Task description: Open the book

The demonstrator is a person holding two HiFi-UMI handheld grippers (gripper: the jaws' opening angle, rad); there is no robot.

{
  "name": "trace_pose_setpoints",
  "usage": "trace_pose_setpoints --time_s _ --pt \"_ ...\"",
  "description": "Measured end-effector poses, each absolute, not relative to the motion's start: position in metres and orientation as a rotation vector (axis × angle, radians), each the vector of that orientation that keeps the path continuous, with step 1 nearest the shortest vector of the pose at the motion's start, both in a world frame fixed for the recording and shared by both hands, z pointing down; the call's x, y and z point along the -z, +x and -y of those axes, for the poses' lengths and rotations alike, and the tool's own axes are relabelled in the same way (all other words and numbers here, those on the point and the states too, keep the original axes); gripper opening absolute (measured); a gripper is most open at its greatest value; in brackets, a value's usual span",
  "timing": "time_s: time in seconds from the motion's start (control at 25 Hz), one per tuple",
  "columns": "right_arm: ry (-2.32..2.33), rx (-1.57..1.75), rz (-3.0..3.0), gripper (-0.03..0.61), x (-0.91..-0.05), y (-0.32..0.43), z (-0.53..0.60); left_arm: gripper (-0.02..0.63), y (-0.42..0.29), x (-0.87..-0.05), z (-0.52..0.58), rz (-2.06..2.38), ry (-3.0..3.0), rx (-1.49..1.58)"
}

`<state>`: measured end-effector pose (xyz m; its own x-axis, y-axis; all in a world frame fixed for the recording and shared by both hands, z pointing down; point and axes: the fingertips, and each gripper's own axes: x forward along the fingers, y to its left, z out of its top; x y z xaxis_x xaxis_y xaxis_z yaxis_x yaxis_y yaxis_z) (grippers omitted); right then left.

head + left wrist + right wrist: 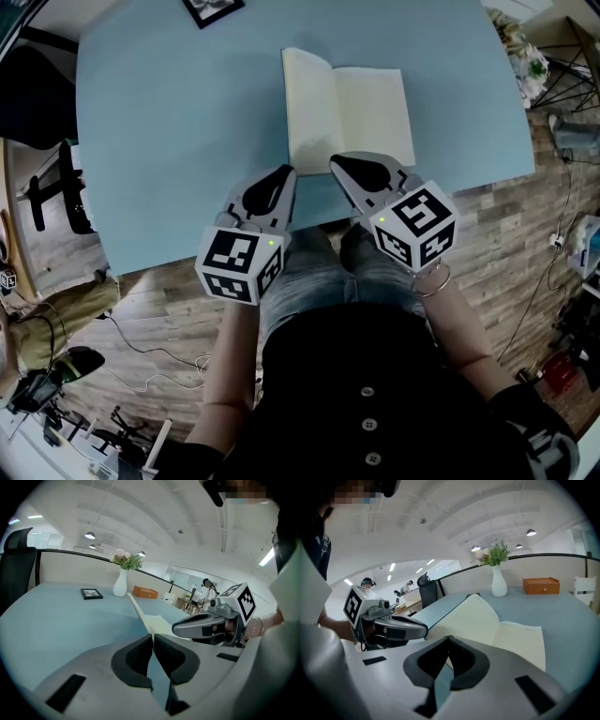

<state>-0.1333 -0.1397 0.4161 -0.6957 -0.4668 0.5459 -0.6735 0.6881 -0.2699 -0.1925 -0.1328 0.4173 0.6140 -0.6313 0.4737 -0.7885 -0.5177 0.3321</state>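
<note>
One book [347, 117] beyond right hand-held gripper [338, 165] (closed)

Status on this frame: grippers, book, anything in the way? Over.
Left gripper and right gripper both shut, empty, at the book's near edge. Book lies open on the table, left leaf lifted. Nothing between grippers and book.

Grey, black-padded left gripper [285, 172] and right gripper [337, 162] with black-and-white marker cubes [239, 264]; black buttoned top [375, 394], blue jeans [309, 272], silver bangle [433, 281] behind right gripper.
</note>
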Motion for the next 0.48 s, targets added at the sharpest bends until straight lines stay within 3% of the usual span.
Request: trace_pose_setpoints --time_s 0.48 --pt "0.837 -0.646 2.422 0.002 -0.434 -0.159 0.133 0.020 -0.215 -0.449 0.130 1.132 2.270 -0.491"
